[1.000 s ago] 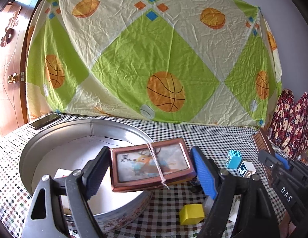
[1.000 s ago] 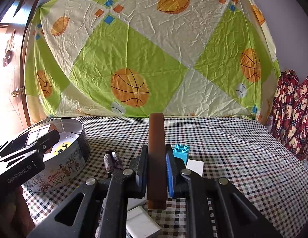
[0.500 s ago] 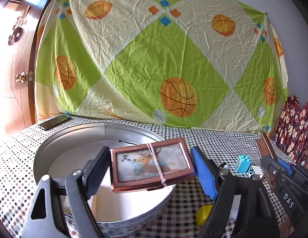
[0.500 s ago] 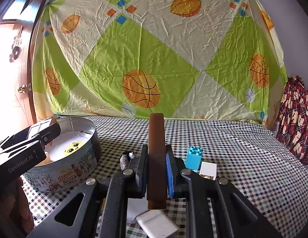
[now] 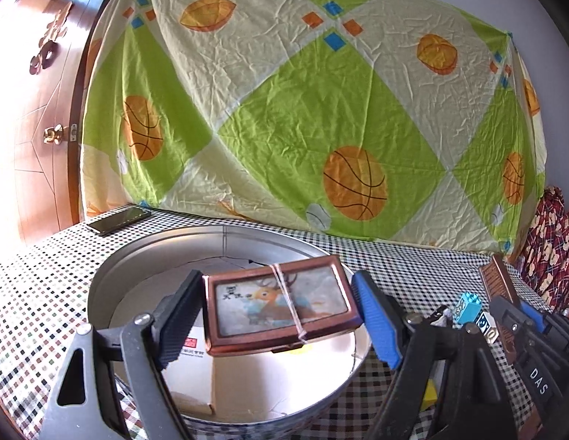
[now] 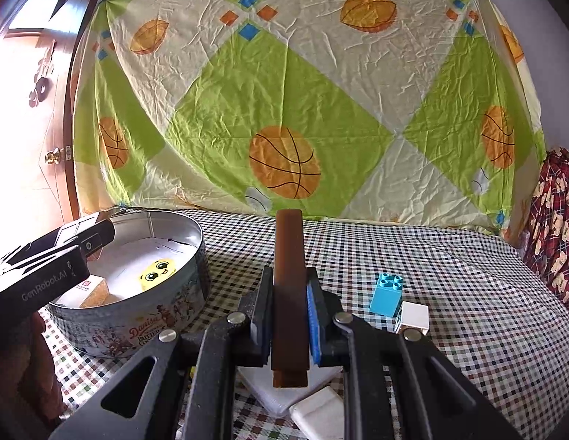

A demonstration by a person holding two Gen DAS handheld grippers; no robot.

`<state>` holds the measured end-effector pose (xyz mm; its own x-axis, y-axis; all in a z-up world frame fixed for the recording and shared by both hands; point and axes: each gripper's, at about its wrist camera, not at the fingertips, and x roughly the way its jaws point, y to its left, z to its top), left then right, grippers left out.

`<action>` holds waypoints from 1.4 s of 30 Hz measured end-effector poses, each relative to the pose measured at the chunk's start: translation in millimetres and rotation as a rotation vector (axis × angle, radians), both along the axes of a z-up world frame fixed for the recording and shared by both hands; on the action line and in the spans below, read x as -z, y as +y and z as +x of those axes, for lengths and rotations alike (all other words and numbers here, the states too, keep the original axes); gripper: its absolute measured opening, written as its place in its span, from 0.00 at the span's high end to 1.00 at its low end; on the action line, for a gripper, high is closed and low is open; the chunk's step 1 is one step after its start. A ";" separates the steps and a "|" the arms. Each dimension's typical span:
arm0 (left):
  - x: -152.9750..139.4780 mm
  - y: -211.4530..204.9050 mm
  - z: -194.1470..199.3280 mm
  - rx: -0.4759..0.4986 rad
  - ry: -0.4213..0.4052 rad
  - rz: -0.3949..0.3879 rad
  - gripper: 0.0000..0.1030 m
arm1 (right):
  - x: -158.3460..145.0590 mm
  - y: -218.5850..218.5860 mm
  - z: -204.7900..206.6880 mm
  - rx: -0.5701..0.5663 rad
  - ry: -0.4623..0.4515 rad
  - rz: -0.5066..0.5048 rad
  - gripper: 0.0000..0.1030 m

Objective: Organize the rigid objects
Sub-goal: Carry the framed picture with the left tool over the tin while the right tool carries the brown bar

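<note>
Now, notes by item:

Left claw [image 5: 277,315]: closed on the deer-picture case [image 5: 281,306], gripped by its two short ends, face up, a thin band round its middle. It hangs over the open cookie tin [image 5: 101,293], above the rim and not touching the floor of it.

Right claw [image 6: 289,315]: closed on the brown case [image 6: 289,278], held edge-on and upright, over the bench [image 6: 467,293] to the right of the tin, well apart from it.

Tin contents: a white paper lining, a yellow smiley sticker [image 6: 158,270] and a small cork-coloured box [image 6: 95,289] near the left wall. A white card with red print [image 5: 191,344] shows under the left claw.

Done, by my reading: a few things already lie in the tin; two more are lifted and on their way.

Left to do: set both cases down, the deer one looks nearest release. On the bench, still out: a blue brick [image 6: 386,293], a white cube [image 6: 414,317] touching it, white flat pieces [image 6: 317,407] just under the right claw, a yellow block [image 5: 429,398] by the tin's right side.

Hard to make out: the dark small thing between the claws in the left view; what the white pieces are; the tin's near floor, hidden by the claw; the block, mostly covered. A phone [image 5: 119,220] lies at the bench's far left corner; whether it belongs to the task, cannot say.
</note>
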<state>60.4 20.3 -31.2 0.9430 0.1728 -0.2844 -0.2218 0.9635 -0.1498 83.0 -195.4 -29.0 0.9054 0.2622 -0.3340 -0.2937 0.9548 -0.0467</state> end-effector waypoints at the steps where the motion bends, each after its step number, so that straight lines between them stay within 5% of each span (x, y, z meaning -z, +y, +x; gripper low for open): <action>1: 0.0 0.9 -0.5 -0.001 0.000 0.000 0.20 | 0.1 0.6 0.4 -0.001 0.002 0.000 0.83; 42: 4.4 43.6 -1.7 -0.075 0.043 -0.021 0.20 | 3.2 40.5 21.0 -0.051 0.013 -0.087 0.83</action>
